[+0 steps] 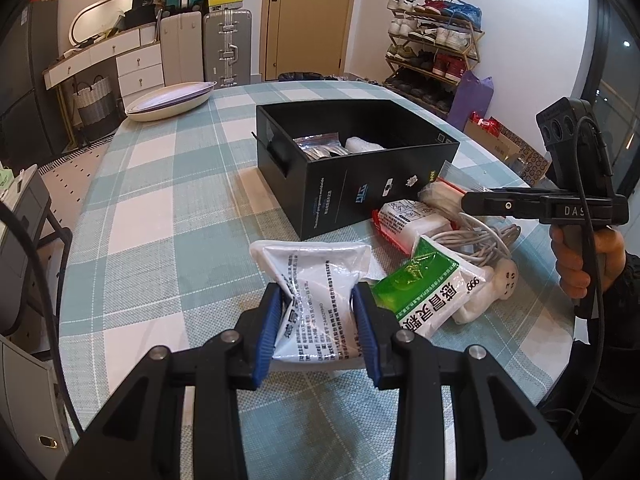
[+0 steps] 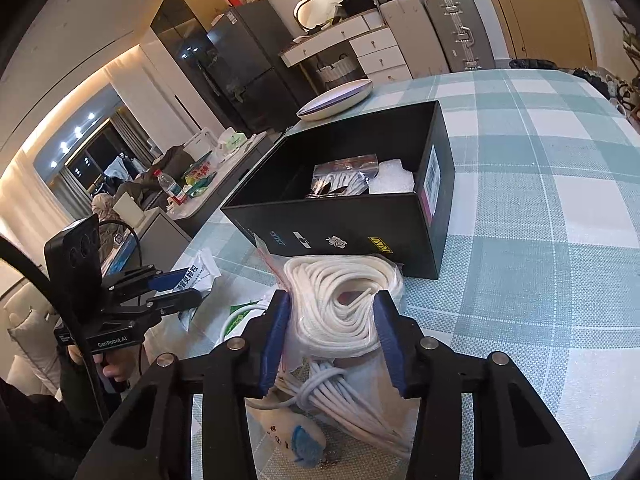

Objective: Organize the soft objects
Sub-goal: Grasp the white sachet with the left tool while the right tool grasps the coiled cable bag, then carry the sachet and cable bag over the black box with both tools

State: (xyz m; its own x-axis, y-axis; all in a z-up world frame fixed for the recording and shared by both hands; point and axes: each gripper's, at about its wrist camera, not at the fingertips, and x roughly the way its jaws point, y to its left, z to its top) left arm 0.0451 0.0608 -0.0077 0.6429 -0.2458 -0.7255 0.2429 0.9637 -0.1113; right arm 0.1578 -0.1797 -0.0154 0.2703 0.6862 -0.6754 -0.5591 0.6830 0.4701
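My left gripper is shut on a white printed medicine pouch, pinching its near end on the checked tablecloth. My right gripper is shut on a clear zip bag of coiled white rope, just in front of the open black box. The box holds a clear bag of dark items and a white foam piece. A green and white pouch, a red-edged white packet and a white power strip with bundled cable lie beside the box.
The round table has a teal checked cloth. Stacked shallow plates sit at its far edge. Suitcases, a dresser and a shoe rack stand along the walls behind. The right gripper's hand-held body shows at the right of the left wrist view.
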